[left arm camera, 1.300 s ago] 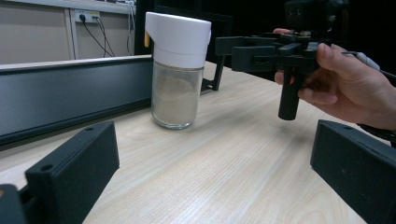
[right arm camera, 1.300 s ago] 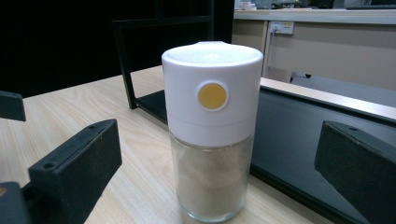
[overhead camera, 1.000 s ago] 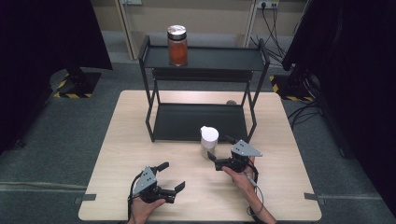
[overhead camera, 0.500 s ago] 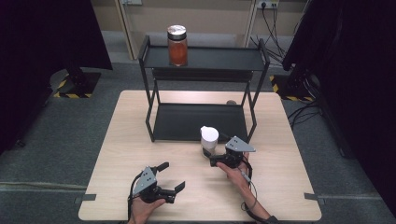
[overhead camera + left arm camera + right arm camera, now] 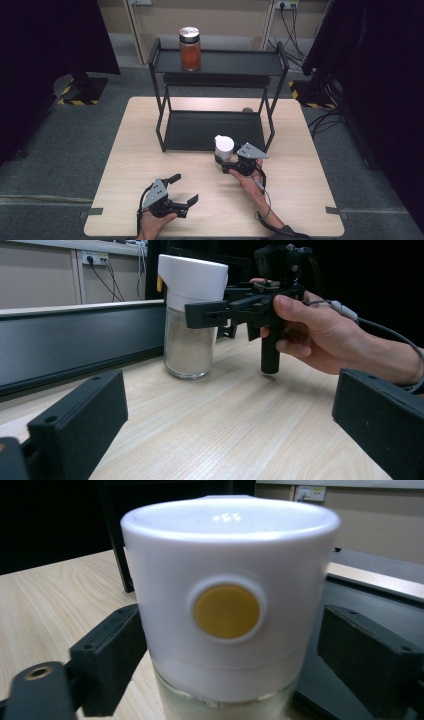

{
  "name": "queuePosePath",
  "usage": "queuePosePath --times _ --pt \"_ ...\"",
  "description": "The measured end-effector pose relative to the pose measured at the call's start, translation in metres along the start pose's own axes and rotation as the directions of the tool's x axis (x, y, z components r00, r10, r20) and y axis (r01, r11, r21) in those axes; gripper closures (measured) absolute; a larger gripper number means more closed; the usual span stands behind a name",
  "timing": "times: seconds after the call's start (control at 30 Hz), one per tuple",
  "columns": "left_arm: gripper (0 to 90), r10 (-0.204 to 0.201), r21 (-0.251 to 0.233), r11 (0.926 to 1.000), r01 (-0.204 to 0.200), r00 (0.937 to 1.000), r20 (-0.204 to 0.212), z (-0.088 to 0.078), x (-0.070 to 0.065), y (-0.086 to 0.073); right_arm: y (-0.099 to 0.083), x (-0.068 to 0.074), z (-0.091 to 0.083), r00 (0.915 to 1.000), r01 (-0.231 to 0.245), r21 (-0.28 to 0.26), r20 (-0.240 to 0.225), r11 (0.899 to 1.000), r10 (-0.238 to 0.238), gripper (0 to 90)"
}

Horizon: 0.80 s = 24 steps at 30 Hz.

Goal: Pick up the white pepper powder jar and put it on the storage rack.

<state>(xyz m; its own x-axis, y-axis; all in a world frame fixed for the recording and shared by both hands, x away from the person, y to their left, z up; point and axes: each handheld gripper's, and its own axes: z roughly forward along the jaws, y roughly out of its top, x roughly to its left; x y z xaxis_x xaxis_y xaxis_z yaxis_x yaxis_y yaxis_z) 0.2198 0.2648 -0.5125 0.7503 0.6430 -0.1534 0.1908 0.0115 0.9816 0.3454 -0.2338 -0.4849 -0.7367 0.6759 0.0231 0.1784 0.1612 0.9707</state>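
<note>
A: Pale wooden table noted, black two-tier metal rack at its far side — orange-filled glass jar on the top tier.

B: White-capped glass jar of pale powder is seen upright on the table, just before the rack.

A: Right gripper?

B: Jaws have just been closing — left one at the cap, right one apart. Left gripper is held wide, nothing between.

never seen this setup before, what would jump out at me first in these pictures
Most striking is the white-capped jar with a round yellow button on its cap, standing on the table just in front of the black rack. The right gripper has its jaws around the cap and has just been closing; the left pad looks to touch, while a gap shows on the right. An orange-filled jar stands on the rack's top shelf.
</note>
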Motion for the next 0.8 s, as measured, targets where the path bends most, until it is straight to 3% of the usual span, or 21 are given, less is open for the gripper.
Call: queuePosePath --times 0.23,0.5,0.8 --pt "0.8 0.000 -0.001 1.0000 0.000 1.0000 0.002 0.000 0.000 0.000 0.000 -0.002 0.002 0.9998 0.004 -0.012 -0.021 1.000 -0.004 29.9" --pt "0.8 -0.001 -0.002 1.0000 0.001 1.0000 0.002 0.000 0.000 0.000 0.004 0.000 0.000 0.9988 0.048 -0.002 -0.010 0.999 -0.048 30.8" --pt "0.8 -0.002 -0.003 1.0000 0.002 1.0000 0.003 0.000 0.000 0.000 0.017 -0.007 -0.013 0.9996 0.028 -0.024 -0.009 0.999 -0.028 30.8"
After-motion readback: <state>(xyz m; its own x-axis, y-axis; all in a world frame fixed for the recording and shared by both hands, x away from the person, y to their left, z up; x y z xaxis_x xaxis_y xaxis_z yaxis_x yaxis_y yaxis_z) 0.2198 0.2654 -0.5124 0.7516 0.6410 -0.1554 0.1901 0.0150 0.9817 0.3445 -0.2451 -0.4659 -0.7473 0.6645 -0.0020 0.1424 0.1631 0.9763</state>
